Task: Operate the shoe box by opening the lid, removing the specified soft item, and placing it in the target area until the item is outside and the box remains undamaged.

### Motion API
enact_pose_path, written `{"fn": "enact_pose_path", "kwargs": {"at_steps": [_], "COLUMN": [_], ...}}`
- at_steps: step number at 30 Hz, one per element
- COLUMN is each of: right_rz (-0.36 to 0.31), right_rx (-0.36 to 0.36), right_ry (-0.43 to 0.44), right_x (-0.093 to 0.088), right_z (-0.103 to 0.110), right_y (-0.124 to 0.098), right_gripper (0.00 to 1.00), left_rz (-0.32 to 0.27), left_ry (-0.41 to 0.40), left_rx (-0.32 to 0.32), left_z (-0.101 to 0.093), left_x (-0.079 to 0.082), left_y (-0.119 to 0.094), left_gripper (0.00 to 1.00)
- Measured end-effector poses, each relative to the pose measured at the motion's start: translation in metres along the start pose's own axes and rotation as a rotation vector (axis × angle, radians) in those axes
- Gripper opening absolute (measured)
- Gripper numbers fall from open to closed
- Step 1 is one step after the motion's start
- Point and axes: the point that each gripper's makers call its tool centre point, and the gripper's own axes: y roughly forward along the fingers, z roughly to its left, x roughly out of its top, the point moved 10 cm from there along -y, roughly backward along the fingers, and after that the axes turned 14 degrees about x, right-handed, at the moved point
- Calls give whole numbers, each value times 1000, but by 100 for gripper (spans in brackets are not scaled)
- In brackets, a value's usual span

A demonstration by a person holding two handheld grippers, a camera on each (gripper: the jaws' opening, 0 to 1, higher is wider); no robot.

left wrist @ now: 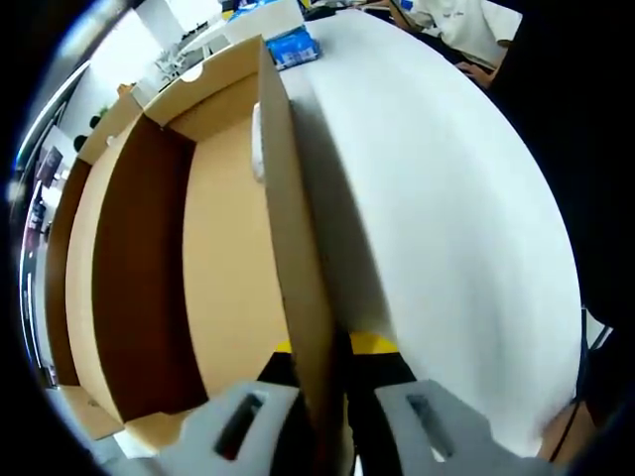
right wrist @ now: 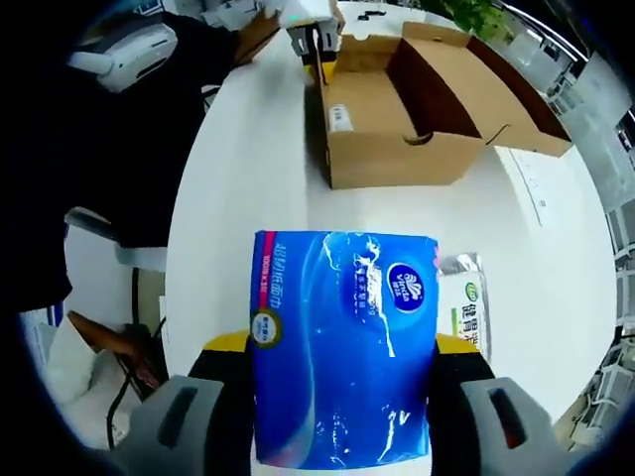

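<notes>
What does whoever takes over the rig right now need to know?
Left gripper: shut on the wall of the open shoe box, steadying it.
Right gripper: shut on the blue tissue pack, held over the white table, outside the box.
Done: lid open, pack out.
Left: set the pack down, perhaps beside the small silver packet; release the box.

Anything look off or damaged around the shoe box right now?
Nothing stands out. The shoe box sits open and undamaged on the white table, with the left gripper clamped on its wall. The right gripper holds the blue tissue pack outside it. A small silver packet lies beside.
</notes>
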Motion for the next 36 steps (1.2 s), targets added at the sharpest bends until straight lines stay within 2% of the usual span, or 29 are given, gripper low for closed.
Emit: {"fn": "enact_pose_path", "kwargs": {"at_steps": [23,36], "right_rz": [0,-25], "right_rx": [-29,-80], "right_ry": [17,5], "right_x": [2,19], "right_z": [0,11], "right_y": [-1,-25], "right_gripper": [72,72], "left_rz": [7,5], "left_ry": [-11,-8], "left_rx": [4,3], "left_z": [0,0], "left_x": [0,-1], "left_y": [-2,-2], "left_gripper": [5,5]}}
